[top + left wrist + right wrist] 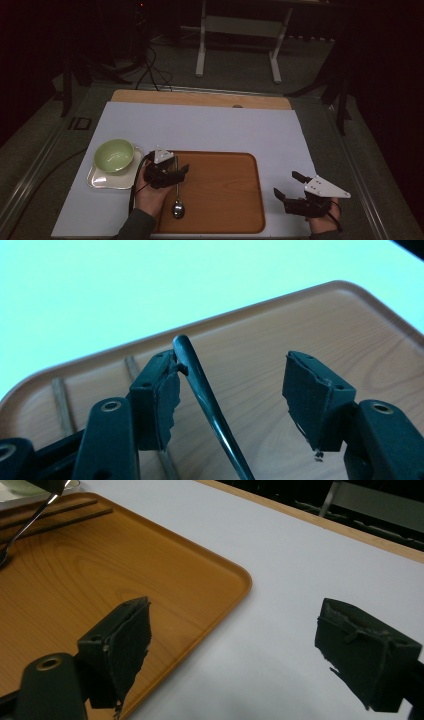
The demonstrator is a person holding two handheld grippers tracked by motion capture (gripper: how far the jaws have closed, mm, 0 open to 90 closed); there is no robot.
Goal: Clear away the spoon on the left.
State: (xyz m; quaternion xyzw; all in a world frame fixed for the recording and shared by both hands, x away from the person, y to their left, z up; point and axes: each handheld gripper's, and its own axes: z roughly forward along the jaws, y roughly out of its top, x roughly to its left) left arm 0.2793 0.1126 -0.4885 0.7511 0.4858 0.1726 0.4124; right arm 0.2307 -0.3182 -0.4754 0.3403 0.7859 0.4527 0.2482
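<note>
Left tool (230, 390): jaws parted, slim metal spoon (177, 192) touching one pad on brown wooden tray (225, 200); release judged underway, withdrawal needed next.

The left hand-held gripper (172, 172) is angled toward the right with jaws spread; the right hand-held gripper (286, 185) points up-left, jaws wide apart.

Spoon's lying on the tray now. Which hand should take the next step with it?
Probably the left. The left gripper is right at the spoon, its handle between the open jaws, touching one pad. The right gripper is open off the tray's right edge.
</note>
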